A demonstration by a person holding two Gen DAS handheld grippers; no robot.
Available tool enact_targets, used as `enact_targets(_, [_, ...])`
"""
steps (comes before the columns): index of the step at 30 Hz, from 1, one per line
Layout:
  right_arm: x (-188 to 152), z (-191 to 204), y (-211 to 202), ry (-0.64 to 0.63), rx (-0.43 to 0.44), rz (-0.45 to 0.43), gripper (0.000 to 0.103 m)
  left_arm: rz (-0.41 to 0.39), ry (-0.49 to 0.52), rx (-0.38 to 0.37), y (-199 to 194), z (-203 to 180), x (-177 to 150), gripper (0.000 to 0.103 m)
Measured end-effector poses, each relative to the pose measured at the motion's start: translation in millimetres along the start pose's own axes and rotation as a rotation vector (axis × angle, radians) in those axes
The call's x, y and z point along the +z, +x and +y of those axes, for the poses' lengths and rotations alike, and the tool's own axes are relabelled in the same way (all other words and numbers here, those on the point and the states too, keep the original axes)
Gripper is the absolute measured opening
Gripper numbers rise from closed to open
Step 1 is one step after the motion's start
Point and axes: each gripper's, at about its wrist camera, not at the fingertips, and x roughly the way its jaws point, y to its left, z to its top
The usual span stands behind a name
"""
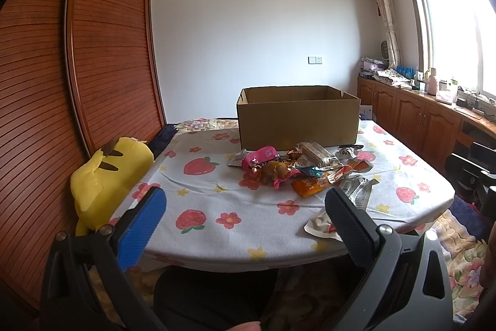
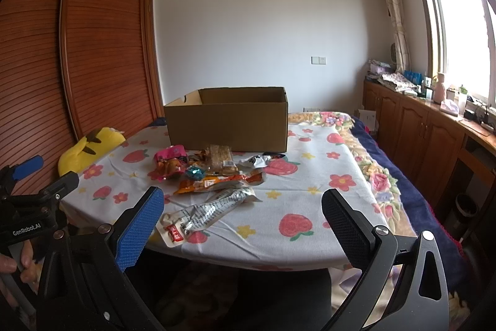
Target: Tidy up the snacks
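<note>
An open cardboard box point(image 1: 297, 117) point(image 2: 228, 121) stands at the far side of the table. In front of it lies a heap of snack packets point(image 1: 297, 166) point(image 2: 204, 169): a pink pouch point(image 1: 260, 157) point(image 2: 169, 153), an orange packet point(image 1: 310, 185) point(image 2: 210, 183), and a silver-white packet point(image 2: 204, 211) nearest the front edge. My left gripper point(image 1: 245, 200) hovers open over the near table edge, nothing between its fingers. My right gripper point(image 2: 243, 203) is open too, empty, held back from the snacks. The left gripper point(image 2: 40, 172) shows at the left of the right wrist view.
The table carries a strawberry-and-flower cloth point(image 1: 217, 200) point(image 2: 310, 176). A yellow plush toy point(image 1: 105, 179) point(image 2: 86, 149) sits at its left edge against a slatted wooden wardrobe point(image 1: 108, 51). Wooden cabinets point(image 1: 418, 114) with clutter run under the window at right. A hand point(image 2: 12, 262) holds the left gripper.
</note>
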Motion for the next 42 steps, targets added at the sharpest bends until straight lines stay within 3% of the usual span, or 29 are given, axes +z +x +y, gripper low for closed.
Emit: enact_targets(42, [-1.5,-3.8,-1.7,0.007,0.003,-0.003,0.103,-0.019,0.005,-0.001,-5.7,-0.7,4.2,0.103])
